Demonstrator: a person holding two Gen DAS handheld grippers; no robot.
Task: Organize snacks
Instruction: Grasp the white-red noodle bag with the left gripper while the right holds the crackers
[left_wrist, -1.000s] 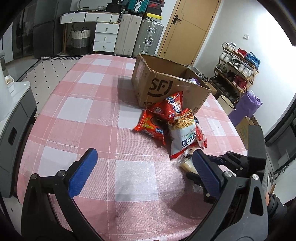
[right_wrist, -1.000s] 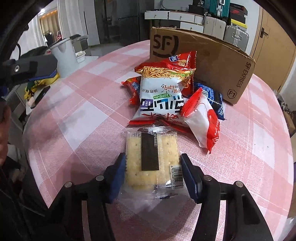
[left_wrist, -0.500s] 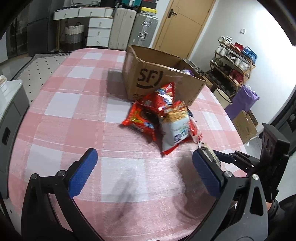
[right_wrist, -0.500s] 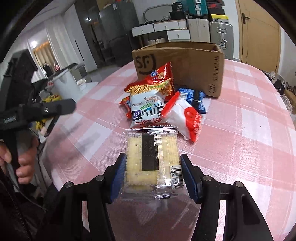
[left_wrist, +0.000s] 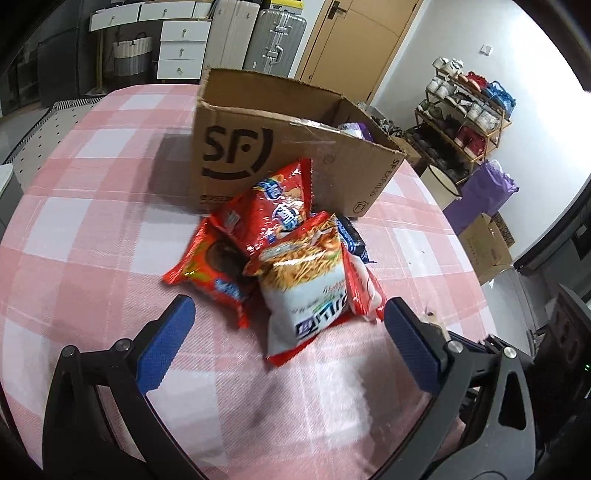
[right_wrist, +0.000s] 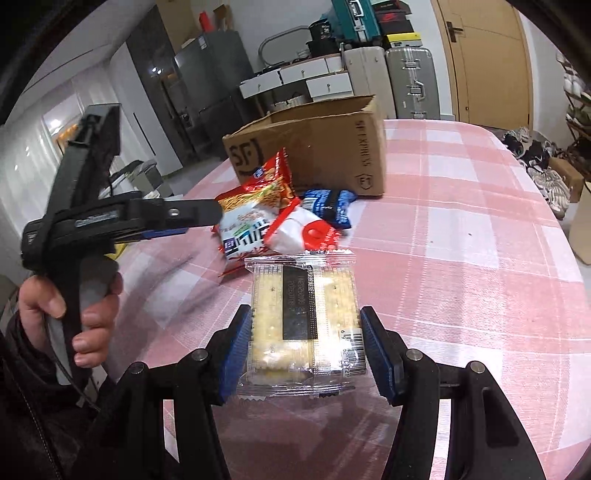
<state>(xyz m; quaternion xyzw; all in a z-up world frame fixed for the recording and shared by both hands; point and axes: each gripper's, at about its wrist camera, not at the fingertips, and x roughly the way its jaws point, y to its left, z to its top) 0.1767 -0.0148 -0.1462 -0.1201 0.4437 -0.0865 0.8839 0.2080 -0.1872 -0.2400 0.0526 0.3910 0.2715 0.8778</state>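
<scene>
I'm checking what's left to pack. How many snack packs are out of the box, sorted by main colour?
Red: 2, the chips bag and the cookie pack
White: 2, the noodle bag and the red-trimmed pack
Blue: 1, the blue pack
Clear: 1, the crackers, held in the right gripper
Total: 6

The brown cardboard box (left_wrist: 280, 147) hides most of its inside; only a bit of something purple (left_wrist: 352, 129) peeks out, upper middle. The dark blue snack packet (left_wrist: 352, 240) is mostly covered by the noodle bag (left_wrist: 306, 280).
</scene>
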